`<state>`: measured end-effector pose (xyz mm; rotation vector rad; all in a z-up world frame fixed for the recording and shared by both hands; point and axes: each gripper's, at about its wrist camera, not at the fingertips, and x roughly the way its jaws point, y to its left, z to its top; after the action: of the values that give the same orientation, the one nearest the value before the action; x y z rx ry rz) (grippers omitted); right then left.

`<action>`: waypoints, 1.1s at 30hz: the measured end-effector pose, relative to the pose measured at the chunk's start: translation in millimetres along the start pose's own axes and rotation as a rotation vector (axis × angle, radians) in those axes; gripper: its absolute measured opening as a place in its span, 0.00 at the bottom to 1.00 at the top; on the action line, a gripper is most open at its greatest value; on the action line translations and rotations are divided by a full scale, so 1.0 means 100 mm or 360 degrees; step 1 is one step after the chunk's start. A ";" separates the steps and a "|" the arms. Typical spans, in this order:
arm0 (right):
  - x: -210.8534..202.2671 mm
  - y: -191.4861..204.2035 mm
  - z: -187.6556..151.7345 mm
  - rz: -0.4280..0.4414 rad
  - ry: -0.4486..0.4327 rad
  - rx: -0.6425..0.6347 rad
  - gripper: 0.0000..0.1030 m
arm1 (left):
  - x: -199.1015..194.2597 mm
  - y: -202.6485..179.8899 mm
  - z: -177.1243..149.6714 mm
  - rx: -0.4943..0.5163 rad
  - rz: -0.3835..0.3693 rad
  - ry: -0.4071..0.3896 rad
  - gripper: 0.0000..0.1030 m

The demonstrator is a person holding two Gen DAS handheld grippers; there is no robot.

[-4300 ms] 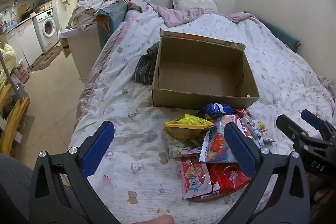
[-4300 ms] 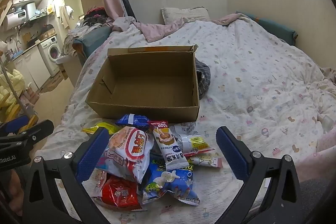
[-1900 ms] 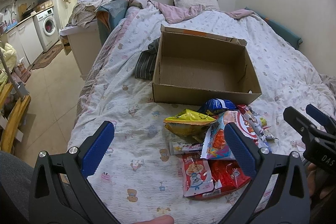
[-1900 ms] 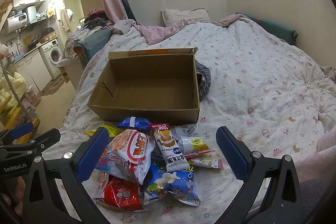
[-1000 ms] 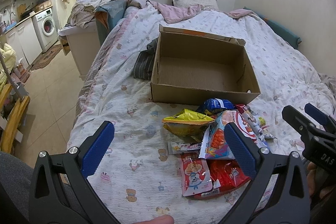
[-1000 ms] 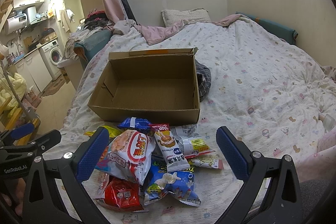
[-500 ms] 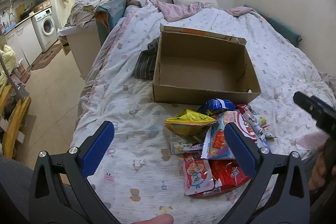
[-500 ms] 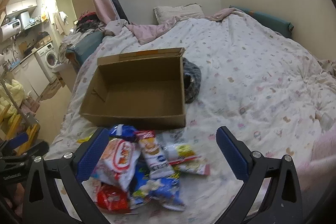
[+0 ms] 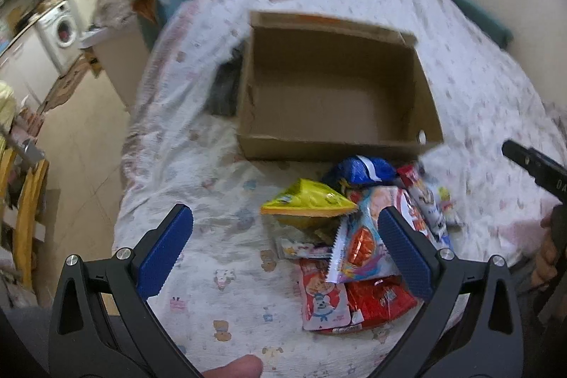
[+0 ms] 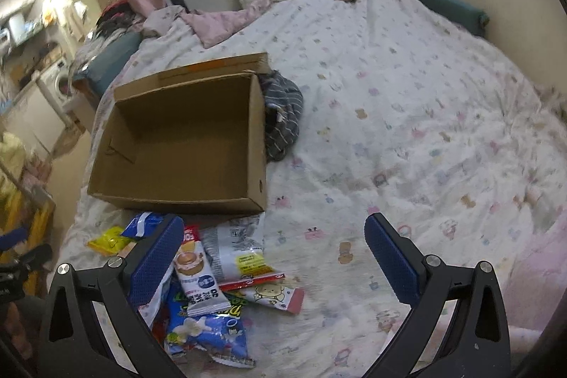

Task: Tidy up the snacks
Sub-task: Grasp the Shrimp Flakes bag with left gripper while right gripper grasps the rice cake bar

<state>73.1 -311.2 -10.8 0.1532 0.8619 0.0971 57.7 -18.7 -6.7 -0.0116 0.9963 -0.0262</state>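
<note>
Left wrist view shows the snack pile (image 9: 358, 236) lying loose on the patterned bedspread (image 9: 226, 186), just in front of the open cardboard box (image 9: 336, 87), whose inside looks bare. The pile is a heap of crinkled packets: a yellow bag (image 9: 308, 202), a blue one (image 9: 361, 165), red wrappers underneath. The left gripper (image 9: 283, 254) hangs above the near edge of the pile with its jaws spread wide, holding nothing. The right wrist view adds what the other hides: a grey striped cloth (image 10: 283, 112) beside the box's far corner. There the right gripper (image 10: 273, 257) is also spread and empty, its left pad over the packets; motion blur leaves the print unreadable.
</note>
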 end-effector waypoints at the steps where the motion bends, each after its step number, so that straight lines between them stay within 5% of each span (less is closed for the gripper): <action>1: 0.06 -0.09 -0.05 0.0015 0.0024 0.0061 1.00 | 0.06 -0.03 0.02 0.0004 -0.0039 0.0048 1.00; 4: 0.23 -0.25 -0.10 0.0022 0.0172 0.0241 1.00 | 0.26 -0.07 0.07 0.0001 -0.0108 0.0206 1.00; 13: 0.38 -0.35 -0.08 0.0074 0.0267 0.0374 1.00 | 0.68 -0.57 0.10 0.0076 -0.0334 0.0546 1.00; 22: 0.44 -0.31 -0.07 0.0076 0.0282 0.0363 1.00 | 1.08 -0.89 0.04 0.0179 -0.0239 0.0730 0.97; 25: 0.46 -0.28 -0.07 0.0074 0.0292 0.0337 1.00 | 1.07 -0.93 0.04 0.0239 -0.0204 0.0692 0.86; 28: 0.48 -0.27 -0.07 0.0088 0.0303 0.0332 1.00 | 1.05 -0.87 0.04 0.0228 -0.0252 0.0718 0.54; 33: 0.53 -0.19 -0.08 0.0261 0.0376 0.0319 0.99 | 0.88 -0.72 0.06 0.0182 -0.0310 0.0676 0.45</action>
<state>101.7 -320.8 -59.4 0.4070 1.0940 0.1850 108.7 -93.1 -75.6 0.0020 1.4142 -0.2736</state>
